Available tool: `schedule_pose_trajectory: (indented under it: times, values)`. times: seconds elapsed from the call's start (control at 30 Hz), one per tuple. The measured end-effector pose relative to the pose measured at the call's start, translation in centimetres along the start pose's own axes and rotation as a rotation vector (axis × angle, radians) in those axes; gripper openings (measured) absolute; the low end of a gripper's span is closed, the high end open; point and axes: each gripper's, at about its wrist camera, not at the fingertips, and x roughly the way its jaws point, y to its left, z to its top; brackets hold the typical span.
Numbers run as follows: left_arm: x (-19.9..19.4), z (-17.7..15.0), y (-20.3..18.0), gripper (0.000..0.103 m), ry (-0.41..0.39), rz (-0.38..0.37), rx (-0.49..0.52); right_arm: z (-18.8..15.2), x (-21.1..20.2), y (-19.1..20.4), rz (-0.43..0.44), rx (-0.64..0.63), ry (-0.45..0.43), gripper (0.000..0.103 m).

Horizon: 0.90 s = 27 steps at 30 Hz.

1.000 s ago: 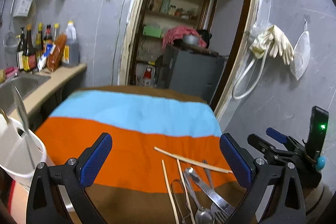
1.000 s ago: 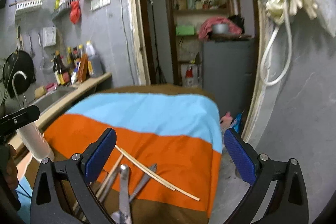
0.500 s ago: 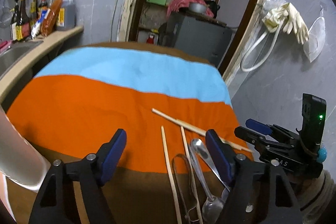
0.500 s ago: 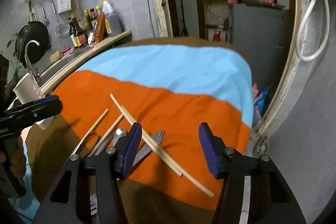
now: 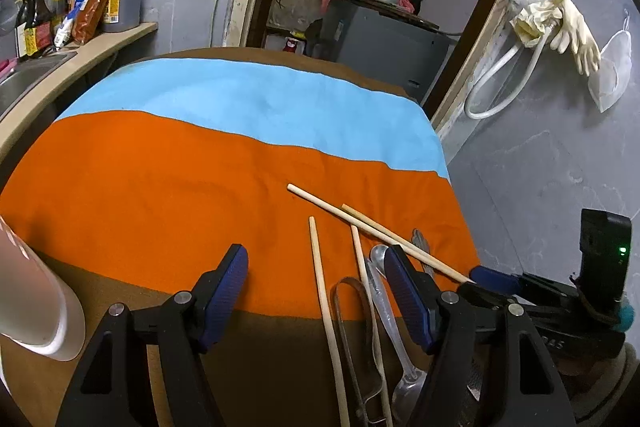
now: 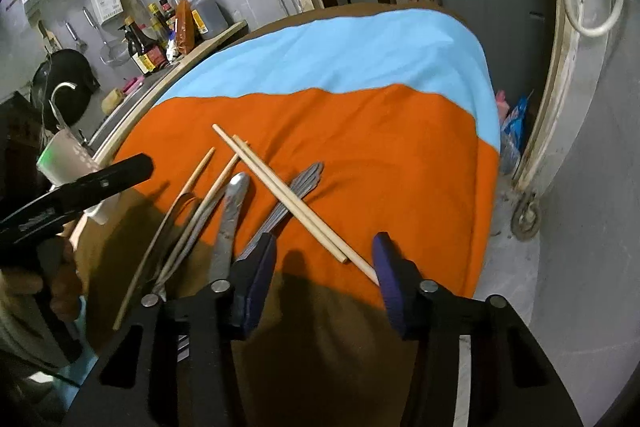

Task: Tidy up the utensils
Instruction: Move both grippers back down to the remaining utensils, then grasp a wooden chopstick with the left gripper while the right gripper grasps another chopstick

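Closing right gripper (image 6: 324, 281) narrows around paired chopsticks (image 6: 288, 199), nothing pinched; left gripper (image 5: 316, 291) closing empty; sticks may roll apart near table edge (image 6: 486, 227).

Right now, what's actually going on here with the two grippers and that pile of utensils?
A person holds a gripper in each hand over a striped cloth strewn with chopsticks and metal cutlery. The right gripper is closing around the near ends of a pair of chopsticks, pads not yet pressing them. The left gripper is also closing, over bare cloth beside another chopstick and a spoon. A white cup stands at the left. Nothing is lifted yet.
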Motion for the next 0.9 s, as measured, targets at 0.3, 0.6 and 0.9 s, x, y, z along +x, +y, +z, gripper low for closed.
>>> schedule_pose_trajectory:
  times: [0.3,0.6,0.9]
  values:
    - [1.7,-0.5,0.6,0.046,0.074,-0.002,-0.011,-0.1,-0.8,0.4,0.049,0.012,-0.013,0.039]
    - [3.4,-0.5,0.6,0.034,0.135,-0.012,-0.003,4.7,3.2,1.9,0.032,-0.103,0.025,0.029]
    - [4.2,0.0,0.6,0.023,0.169,-0.031,-0.012,7.5,5.4,4.3,-0.007,-0.261,0.094,0.024]
